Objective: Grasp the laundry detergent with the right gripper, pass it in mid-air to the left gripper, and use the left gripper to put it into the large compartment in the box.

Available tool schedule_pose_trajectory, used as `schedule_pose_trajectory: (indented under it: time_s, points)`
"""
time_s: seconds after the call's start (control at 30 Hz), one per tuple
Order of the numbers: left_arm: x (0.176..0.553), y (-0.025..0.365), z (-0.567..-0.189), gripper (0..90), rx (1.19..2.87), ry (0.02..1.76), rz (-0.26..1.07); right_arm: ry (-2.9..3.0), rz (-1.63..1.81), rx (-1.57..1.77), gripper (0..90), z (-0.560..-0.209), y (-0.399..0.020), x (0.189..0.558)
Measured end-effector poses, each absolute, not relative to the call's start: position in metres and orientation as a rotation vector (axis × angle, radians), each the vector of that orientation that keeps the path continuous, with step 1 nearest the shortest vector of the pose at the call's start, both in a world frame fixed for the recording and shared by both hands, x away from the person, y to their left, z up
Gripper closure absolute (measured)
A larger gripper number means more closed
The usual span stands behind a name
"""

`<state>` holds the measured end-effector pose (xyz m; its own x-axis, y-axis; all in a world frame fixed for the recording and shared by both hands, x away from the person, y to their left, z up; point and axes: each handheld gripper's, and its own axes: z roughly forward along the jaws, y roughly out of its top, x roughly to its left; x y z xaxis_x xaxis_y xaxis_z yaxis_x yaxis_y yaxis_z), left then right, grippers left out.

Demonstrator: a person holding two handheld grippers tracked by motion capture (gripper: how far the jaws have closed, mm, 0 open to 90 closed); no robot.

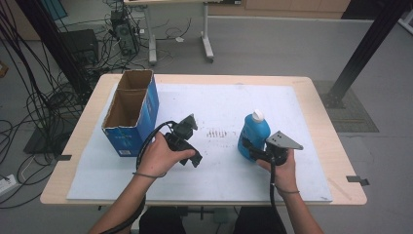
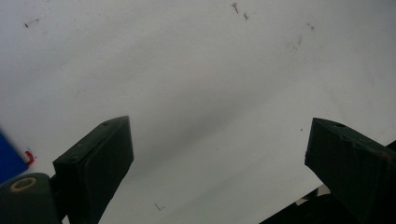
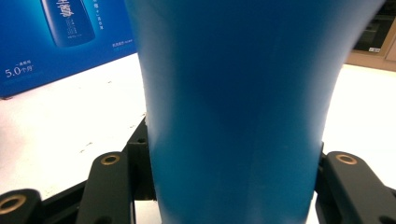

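From above, the blue plastic bottle with a white cap stands upright on the white sheet that covers the pale wooden table, right of the middle and toward the near edge. The right gripper comes at it from the near right and is clenched on its lower body, with the person's right hand behind it and a grey three-cornered plate on top. The right gripper view adds what the high view cannot: the bottle's smooth blue wall wedged tightly between the two black jaws, touching both, and beyond it, to the far left, the printed side of the blue cardboard box with a bottle picture and white lettering.

The high view shows that box open-topped, with brown inner walls split into two compartments, standing at the left of the sheet, well apart from the bottle. The left gripper lies low over the sheet just right of the box, held in the left hand, its cable looping toward the near edge. Its own view shows the jaws released, spread wide over bare, faintly scuffed white sheet, with a sliver of blue box at the left edge.

A patch of dark scuff marks lies on the sheet between the two grippers; nothing else stands between bottle and box.
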<state>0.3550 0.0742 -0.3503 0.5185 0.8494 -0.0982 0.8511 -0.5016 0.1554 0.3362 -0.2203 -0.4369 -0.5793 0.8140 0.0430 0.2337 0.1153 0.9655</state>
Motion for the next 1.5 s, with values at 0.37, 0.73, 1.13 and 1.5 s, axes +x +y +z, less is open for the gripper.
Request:
schedule_pose_trajectory:
  time_s: [0.37, 0.73, 1.13, 1.5]
  points:
    - [0.356, 0.071, -0.347, 8.1, 2.568, 1.452, -0.002, 1.896, 1.485, 1.013, 43.3, -0.436, -0.221, 0.337]
    - [0.359, 0.072, -0.345, 8.1, 2.557, 1.452, 0.009, 1.892, 1.487, 1.011, 43.4, -0.437, -0.221, 0.337]
    - [0.359, 0.072, -0.344, 8.0, 2.562, 1.434, 0.005, 1.895, 1.484, 1.009, 43.6, -0.436, -0.221, 0.337]
    - [0.363, 0.074, -0.336, 7.9, 2.563, 1.417, 0.016, 1.906, 1.488, 1.005, 44.0, -0.435, -0.222, 0.338]
